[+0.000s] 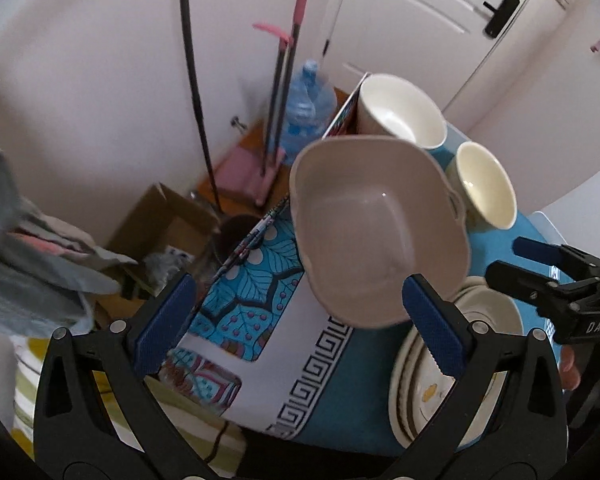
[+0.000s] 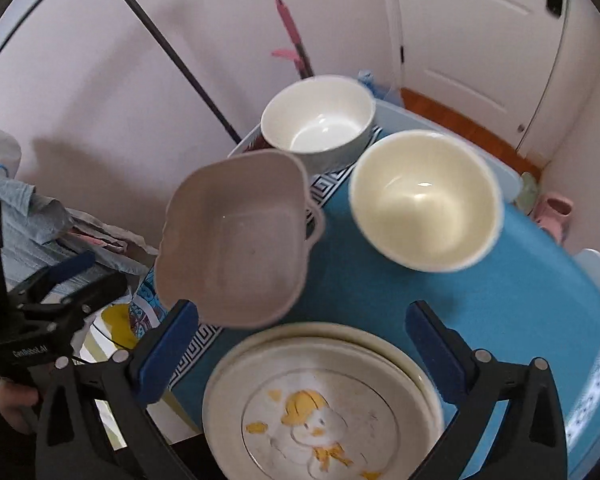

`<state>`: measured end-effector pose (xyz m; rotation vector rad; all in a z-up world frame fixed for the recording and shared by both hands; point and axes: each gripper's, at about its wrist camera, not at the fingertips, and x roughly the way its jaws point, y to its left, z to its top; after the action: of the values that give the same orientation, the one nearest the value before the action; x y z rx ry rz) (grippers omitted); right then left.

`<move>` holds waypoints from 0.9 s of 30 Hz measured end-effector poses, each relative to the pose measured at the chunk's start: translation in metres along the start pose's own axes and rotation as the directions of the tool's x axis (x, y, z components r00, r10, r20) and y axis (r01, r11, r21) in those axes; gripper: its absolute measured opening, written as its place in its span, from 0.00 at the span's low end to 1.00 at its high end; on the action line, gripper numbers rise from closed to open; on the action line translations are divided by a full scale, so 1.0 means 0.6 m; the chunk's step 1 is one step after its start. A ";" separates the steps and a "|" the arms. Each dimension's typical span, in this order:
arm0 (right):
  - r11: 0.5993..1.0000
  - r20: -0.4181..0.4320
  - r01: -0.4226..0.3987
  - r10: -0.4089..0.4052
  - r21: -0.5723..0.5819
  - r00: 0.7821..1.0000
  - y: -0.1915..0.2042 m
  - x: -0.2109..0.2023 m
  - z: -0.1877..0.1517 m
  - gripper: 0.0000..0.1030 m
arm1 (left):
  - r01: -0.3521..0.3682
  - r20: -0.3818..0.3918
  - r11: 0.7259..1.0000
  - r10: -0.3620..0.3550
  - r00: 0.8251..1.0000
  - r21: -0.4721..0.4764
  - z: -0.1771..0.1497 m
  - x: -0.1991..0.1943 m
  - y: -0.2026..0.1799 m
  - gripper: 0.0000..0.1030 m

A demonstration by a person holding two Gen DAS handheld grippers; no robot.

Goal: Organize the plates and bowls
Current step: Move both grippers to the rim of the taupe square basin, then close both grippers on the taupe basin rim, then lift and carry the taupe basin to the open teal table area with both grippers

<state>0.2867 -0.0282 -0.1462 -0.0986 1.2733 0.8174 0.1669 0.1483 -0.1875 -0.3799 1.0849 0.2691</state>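
A beige square bowl with small handles (image 1: 380,232) (image 2: 236,240) stands near the left edge of the blue-clothed table (image 1: 364,360) (image 2: 520,300). Beyond it are a white bowl (image 1: 400,108) (image 2: 320,128) and a cream bowl (image 1: 486,184) (image 2: 424,200). A stack of plates (image 1: 488,308) (image 2: 320,400), the top one printed with a yellow duck, lies nearest. My left gripper (image 1: 300,324) (image 2: 100,270) hangs wide open just short of the beige bowl, holding nothing. My right gripper (image 2: 300,344) (image 1: 508,258) is wide open above the plates, also holding nothing.
Left of the table are a cardboard box (image 1: 160,224), a heap of clothes (image 1: 28,248), a black pole (image 1: 196,80), pink-handled mops (image 1: 288,80) and a water bottle (image 1: 306,108). A white door (image 1: 440,20) stands behind. Pink slippers (image 2: 556,208) lie on the floor at right.
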 end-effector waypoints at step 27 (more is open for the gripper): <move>0.998 -0.053 -0.004 0.007 0.058 0.999 -0.001 0.110 0.041 0.13 | 0.069 -0.130 0.987 -0.050 0.990 0.146 0.048 0.131 -0.014 0.12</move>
<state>0.3110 0.0157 -0.1958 -0.0709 1.3473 0.7869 0.2287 0.1550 -0.2447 -0.2971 1.2079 0.1101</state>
